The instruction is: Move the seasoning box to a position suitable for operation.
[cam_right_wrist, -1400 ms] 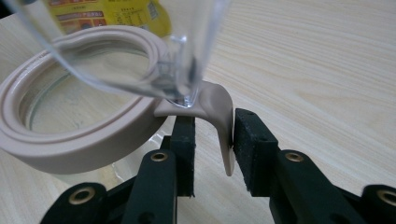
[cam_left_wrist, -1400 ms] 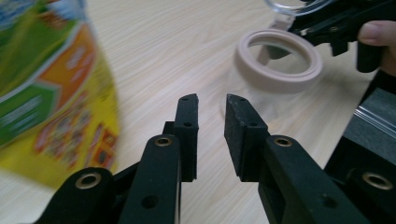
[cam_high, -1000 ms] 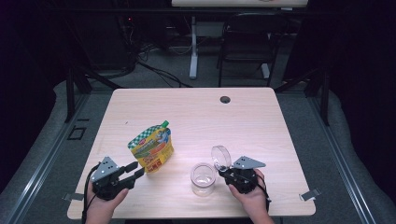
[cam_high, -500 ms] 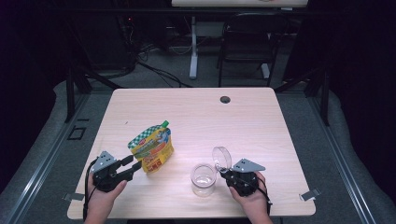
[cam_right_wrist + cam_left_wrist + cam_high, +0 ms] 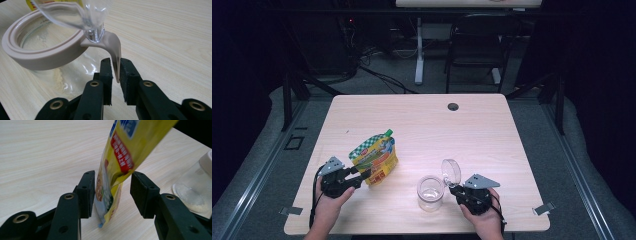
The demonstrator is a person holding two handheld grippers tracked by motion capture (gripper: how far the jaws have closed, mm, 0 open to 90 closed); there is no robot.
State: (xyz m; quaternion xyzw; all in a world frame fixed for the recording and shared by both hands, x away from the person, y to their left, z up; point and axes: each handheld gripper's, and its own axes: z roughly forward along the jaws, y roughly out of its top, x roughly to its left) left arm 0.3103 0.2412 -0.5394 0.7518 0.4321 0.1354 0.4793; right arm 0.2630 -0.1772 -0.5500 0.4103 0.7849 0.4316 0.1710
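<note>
Pouch: yellow snack pouch with green cap, stands tilted in the front-left part of the table, near the front edge, well clear of the left edge. In the left gripper view its lower edge sits between the two black jaws; one pad is just beside or touching the pouch face, the other pad has a clear gap to it. So the left gripper brackets the pouch, not clamped; jaws have just been opening then easing back a little, pouch between them. The left hand comes in from the front edge.

Jar: clear glass, beige rim ring, stands upright near the front edge, right of the table's centre line, well apart from the pouch. Pale powder residue on its bottom, seen in the right gripper view. Hinged clear lid stands flipped up on the jar's right side.

Right gripper: jaws nearly together around the beige clasp tab that hangs from the lid hinge. The tab sits in the slot between the pads; jaws have just been widening a bit, and it is hard to tell whether both pads press on it. The right hand is at the front edge.

Dark round grommet near the back edge, right of centre.
</note>
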